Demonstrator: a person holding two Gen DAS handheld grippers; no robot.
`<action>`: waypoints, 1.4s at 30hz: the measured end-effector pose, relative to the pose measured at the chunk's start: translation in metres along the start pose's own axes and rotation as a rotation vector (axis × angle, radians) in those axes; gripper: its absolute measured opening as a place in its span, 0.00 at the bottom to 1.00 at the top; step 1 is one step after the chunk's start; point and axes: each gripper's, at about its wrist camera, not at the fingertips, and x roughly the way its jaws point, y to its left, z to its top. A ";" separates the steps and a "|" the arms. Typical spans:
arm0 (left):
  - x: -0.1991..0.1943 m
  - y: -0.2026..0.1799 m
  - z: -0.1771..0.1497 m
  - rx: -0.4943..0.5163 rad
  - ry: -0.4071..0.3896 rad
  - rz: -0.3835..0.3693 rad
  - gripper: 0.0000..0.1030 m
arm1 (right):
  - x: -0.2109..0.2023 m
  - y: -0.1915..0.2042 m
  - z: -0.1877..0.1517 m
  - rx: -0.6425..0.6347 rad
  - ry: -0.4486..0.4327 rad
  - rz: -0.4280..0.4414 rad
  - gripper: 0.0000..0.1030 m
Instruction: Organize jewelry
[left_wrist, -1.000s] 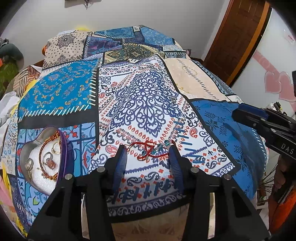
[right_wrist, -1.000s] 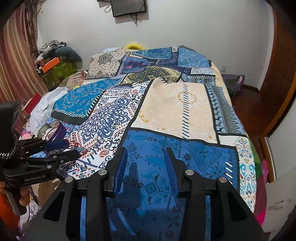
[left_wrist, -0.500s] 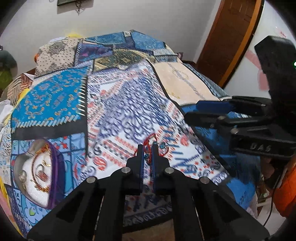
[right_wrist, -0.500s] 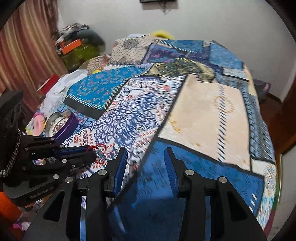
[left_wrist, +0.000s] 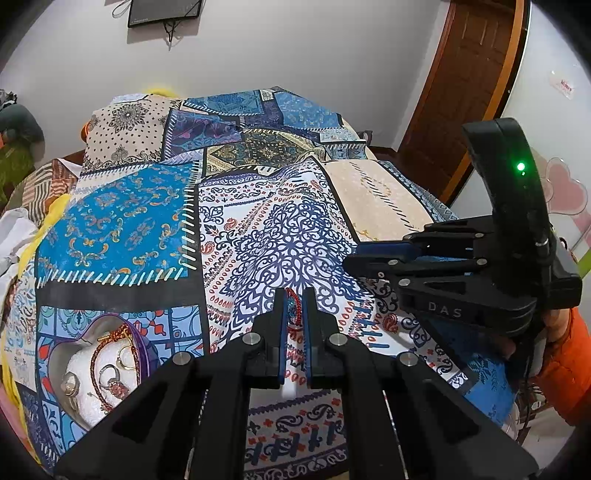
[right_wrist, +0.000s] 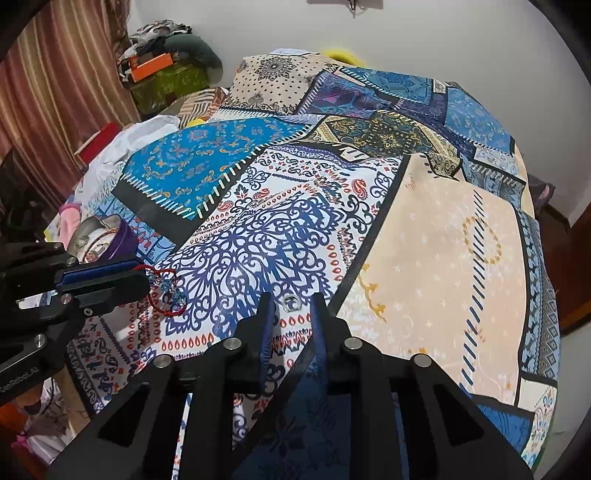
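My left gripper (left_wrist: 293, 306) is shut on a red cord bracelet with blue beads (left_wrist: 293, 309) and holds it just above the patchwork bedspread (left_wrist: 280, 229). In the right wrist view the bracelet (right_wrist: 166, 291) hangs from the left gripper's tip (right_wrist: 142, 275). A purple heart-shaped jewelry box (left_wrist: 99, 373), open with a white lining, holds rings and a chain; it sits left of the left gripper and also shows in the right wrist view (right_wrist: 107, 236). My right gripper (right_wrist: 290, 304) is open and empty; a small silver ring (right_wrist: 290, 302) lies on the bedspread between its fingertips. It shows at the right in the left wrist view (left_wrist: 354, 256).
The bedspread covers a bed that fills both views. Piled clothes and boxes (right_wrist: 162, 74) stand beyond the bed's far left corner by a striped curtain (right_wrist: 55, 96). A wooden door (left_wrist: 465, 85) is at the right. The bed's near edge drops off just below the grippers.
My left gripper closed on the red bracelet and lifted it off the bedspread. My right gripper swung left toward the middle of the bed, and a small ring now lies between its fingers.
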 end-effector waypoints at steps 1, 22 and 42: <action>0.000 0.000 -0.001 -0.002 0.000 -0.001 0.05 | 0.002 0.000 0.001 -0.002 0.004 0.002 0.13; -0.071 -0.003 0.007 -0.015 -0.132 0.048 0.05 | -0.061 0.023 0.004 0.025 -0.150 -0.018 0.09; -0.147 0.050 -0.010 -0.073 -0.238 0.135 0.05 | -0.093 0.111 0.025 -0.056 -0.269 0.018 0.09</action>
